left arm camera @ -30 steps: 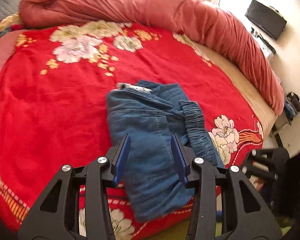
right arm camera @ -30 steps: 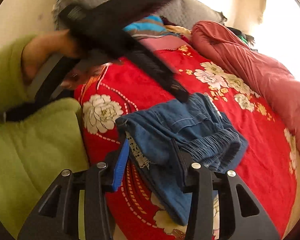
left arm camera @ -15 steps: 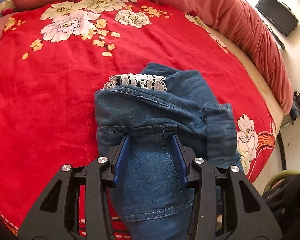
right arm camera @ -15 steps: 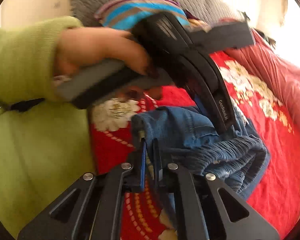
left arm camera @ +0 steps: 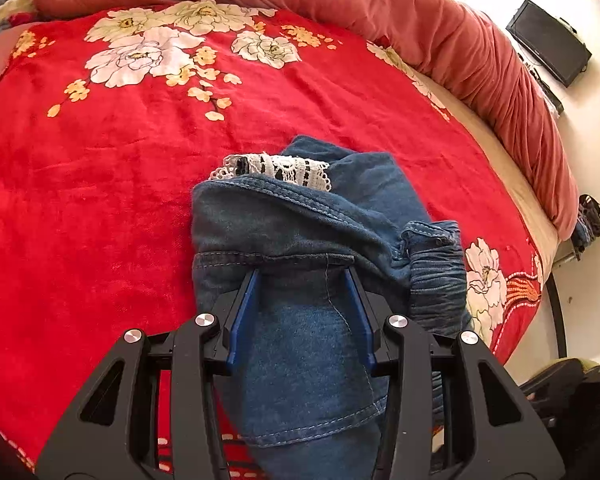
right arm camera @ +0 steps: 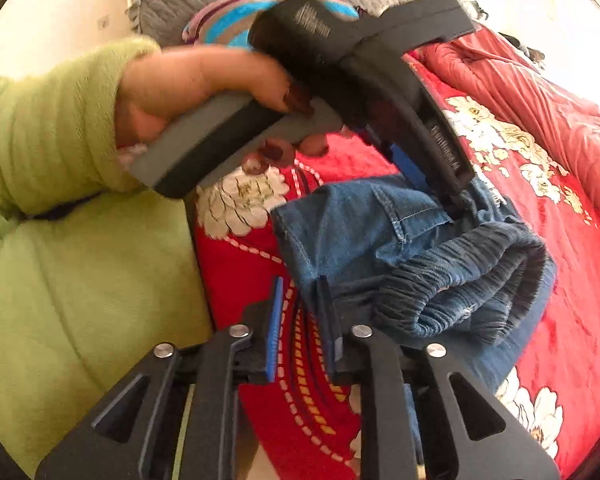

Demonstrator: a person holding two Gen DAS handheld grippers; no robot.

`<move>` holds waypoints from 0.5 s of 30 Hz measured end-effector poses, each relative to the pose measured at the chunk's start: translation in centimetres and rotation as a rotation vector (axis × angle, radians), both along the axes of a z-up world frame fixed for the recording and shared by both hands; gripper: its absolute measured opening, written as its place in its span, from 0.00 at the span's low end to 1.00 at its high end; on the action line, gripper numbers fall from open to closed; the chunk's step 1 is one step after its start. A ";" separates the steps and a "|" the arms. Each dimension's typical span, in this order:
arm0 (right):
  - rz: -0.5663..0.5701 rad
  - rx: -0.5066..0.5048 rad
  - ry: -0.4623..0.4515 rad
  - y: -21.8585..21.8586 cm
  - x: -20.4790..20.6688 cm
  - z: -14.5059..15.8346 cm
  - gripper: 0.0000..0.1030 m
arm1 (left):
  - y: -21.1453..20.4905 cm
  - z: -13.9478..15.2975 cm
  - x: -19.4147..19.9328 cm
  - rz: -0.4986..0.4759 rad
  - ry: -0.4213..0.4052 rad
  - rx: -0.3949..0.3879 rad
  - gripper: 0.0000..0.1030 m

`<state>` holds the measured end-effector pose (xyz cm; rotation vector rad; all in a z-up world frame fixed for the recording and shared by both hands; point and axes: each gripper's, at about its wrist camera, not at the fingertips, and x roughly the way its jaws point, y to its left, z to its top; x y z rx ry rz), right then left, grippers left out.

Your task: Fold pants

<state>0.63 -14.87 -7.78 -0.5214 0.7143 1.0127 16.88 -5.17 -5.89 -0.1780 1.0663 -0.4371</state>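
Lying bunched at 6 o'clock on the red floral bed (left arm camera: 100,184): folded denim pants (left arm camera: 300,240), lower end cut off. Left hand-held gripper (left arm camera: 300,280) straddling denim, grip hard to tell. Right hand-held gripper (right arm camera: 300,284) just opening, nothing between. Rumpled pink duvet (left arm camera: 480,48) at 1 o'clock.

pants (left arm camera: 300,360) lower end cut off, hand (right arm camera: 188,92) blurred

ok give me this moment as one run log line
stage: final press | pants: folded bundle on red blanket | left gripper: open, straddling pants | right gripper: jaws just opening, nothing between, beside pants edge
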 end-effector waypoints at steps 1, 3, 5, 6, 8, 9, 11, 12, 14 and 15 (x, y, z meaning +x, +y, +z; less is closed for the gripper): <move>0.007 0.025 0.002 -0.3 -0.3 0.9 0.19 | 0.1 0.1 -0.1 0.001 0.000 -0.001 0.33; 0.035 0.068 -0.017 -0.4 -1.4 2.4 0.19 | 0.2 0.1 -0.1 0.006 0.002 -0.003 0.33; 0.065 0.089 -0.042 -0.1 -1.9 3.3 0.19 | 0.4 0.1 -0.1 0.011 0.006 -0.007 0.33; 0.077 0.096 -0.049 0.3 -2.1 3.5 0.19 | 0.4 0.1 -0.1 0.013 0.008 -0.010 0.33; 0.093 0.104 -0.060 1.4 -2.0 3.8 0.19 | 0.5 0.1 -0.1 0.015 0.008 -0.011 0.33; 0.096 0.098 -0.063 2.2 -1.7 3.7 0.19 | 0.6 0.2 -0.2 0.016 0.008 -0.010 0.33; 0.067 0.053 -0.115 3.6 -0.7 2.9 0.21 | 0.7 0.2 -0.2 0.019 0.009 -0.011 0.33; 0.045 0.031 -0.131 3.9 -0.3 2.4 0.28 | 0.8 0.2 -0.2 0.021 0.010 -0.011 0.33; 0.005 -0.002 -0.109 4.6 1.5 0.8 0.38 | 1.0 0.1 -0.2 0.022 0.011 -0.013 0.33; -0.004 -0.016 -0.075 4.7 2.0 -0.1 0.38 | 1.0 0.0 -0.2 0.022 0.011 -0.015 0.33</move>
